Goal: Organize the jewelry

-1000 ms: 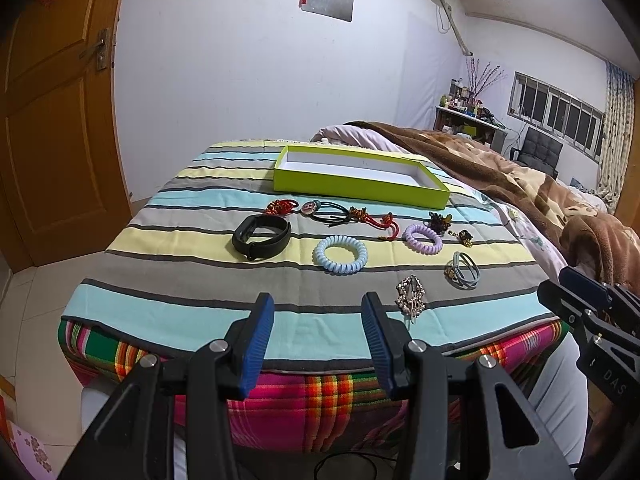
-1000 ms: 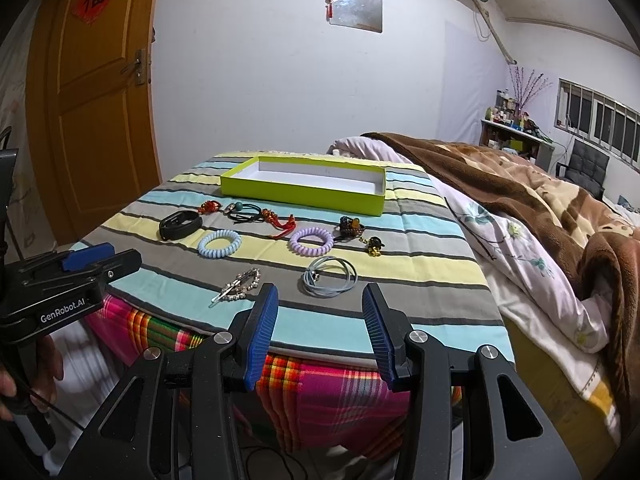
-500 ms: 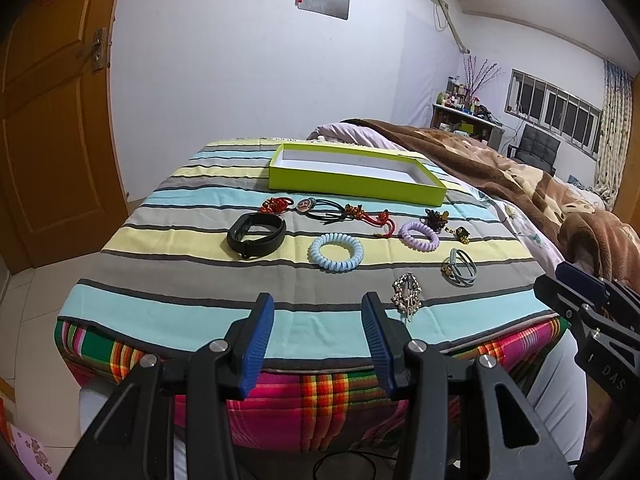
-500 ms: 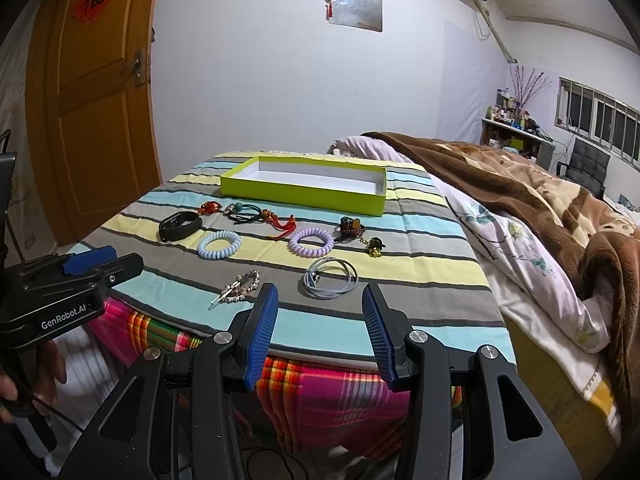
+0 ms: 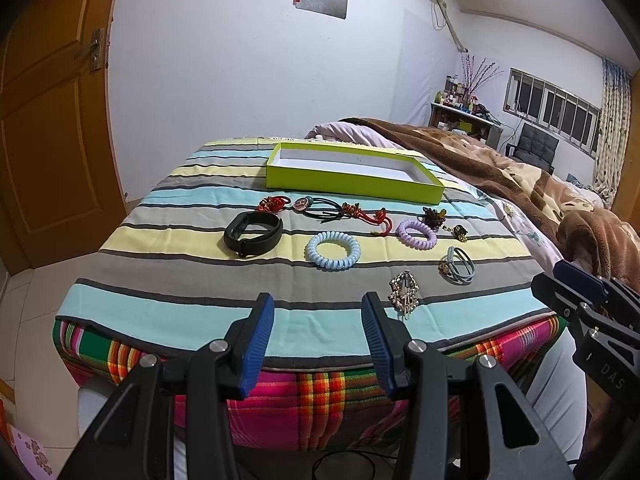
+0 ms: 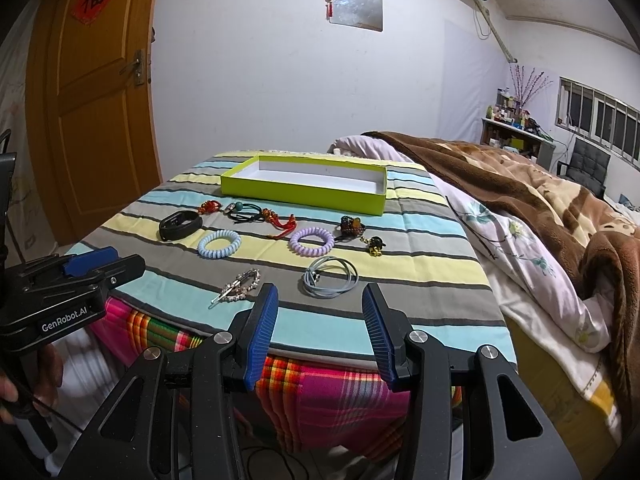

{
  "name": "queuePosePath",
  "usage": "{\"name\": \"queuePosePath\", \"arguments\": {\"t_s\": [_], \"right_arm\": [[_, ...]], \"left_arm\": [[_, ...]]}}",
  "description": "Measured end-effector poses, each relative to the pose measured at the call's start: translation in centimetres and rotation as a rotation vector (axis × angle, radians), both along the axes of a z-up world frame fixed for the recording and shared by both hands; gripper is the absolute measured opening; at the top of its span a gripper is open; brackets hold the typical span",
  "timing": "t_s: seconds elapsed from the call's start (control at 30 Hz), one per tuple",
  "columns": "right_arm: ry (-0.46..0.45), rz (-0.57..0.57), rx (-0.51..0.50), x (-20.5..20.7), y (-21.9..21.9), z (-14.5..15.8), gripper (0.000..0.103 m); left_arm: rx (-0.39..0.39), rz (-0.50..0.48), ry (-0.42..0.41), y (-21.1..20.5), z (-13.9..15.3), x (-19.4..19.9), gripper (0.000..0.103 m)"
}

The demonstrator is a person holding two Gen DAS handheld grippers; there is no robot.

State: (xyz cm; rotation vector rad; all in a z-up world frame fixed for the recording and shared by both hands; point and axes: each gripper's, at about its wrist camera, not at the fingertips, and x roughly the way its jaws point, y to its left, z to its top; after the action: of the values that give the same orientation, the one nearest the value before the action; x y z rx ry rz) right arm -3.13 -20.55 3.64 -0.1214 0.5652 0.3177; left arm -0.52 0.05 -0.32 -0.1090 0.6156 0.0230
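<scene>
Here, both grippers (image 5: pixel 318 340) (image 6: pixel 320 334) level, jaws apart

Both grippers share one build. The left gripper (image 5: pixel 318 344) has black plastic arms with triangular cut-outs, silver round screws at the pivots, and two ribbed blue pads (image 5: pixel 258 344). The right gripper (image 6: pixel 320 336) matches it: black frame, silver screws, ribbed blue pads (image 6: pixel 262 334). Seen from the right wrist, the left one's side bears white "GenRobot.AI" lettering, and bare fingers (image 6: pixel 8 392) of brownish skin wrap its handle.
</scene>
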Motion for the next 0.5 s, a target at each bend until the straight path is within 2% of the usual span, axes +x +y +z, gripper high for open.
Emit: {"name": "queuePosePath", "arguments": {"t_s": [0.5], "right_arm": [[0.012,0.006,-0.001,0.21,0.16,-0.32,0.045]], "left_arm": [[-0.008,-0.01,0.015,-0.18,-0.27,0.26,0.047]]}}
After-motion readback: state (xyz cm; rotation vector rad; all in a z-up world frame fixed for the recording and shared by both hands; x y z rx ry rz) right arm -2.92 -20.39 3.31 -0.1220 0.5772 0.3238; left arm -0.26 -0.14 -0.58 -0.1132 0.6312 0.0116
